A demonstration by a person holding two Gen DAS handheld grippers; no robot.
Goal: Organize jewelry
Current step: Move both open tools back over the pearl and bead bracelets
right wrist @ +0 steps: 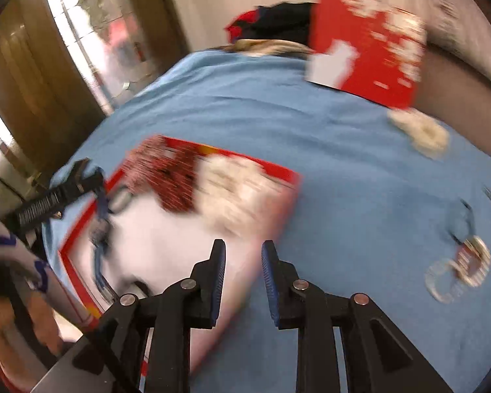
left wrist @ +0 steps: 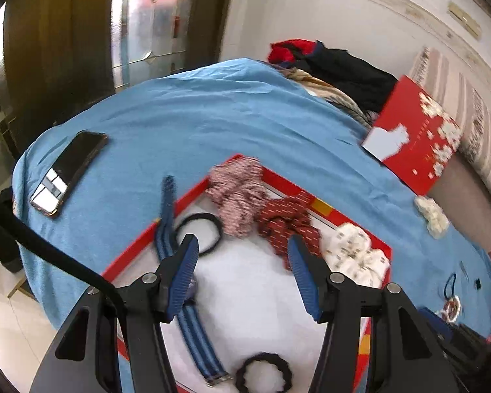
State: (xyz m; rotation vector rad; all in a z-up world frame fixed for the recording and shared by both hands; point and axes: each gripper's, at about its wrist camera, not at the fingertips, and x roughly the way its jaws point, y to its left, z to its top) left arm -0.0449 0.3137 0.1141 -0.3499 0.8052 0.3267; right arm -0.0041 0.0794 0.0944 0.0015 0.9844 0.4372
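Note:
A red-rimmed box (left wrist: 131, 252) with a white lining lies on the blue cloth (left wrist: 212, 114). In it are a pink patterned scrunchie (left wrist: 239, 193), a red scrunchie (left wrist: 284, 222), a white scrunchie (left wrist: 353, 252), a thin black hair tie (left wrist: 217, 229), a blue striped strap (left wrist: 167, 209) and a wavy black ring (left wrist: 263, 357). My left gripper (left wrist: 242, 240) hangs open over the lining, holding nothing. In the blurred right wrist view my right gripper (right wrist: 243, 243) stands over the box's right edge (right wrist: 291, 190), its jaws a narrow gap apart with nothing between them.
On the cloth lie a cream scrunchie (right wrist: 422, 134), a cluster of rings on a dark cord (right wrist: 461, 268) and a phone (left wrist: 68, 170). The red box lid (left wrist: 415, 134) leans at the back right beside piled clothes (left wrist: 337, 62). A door stands behind the table.

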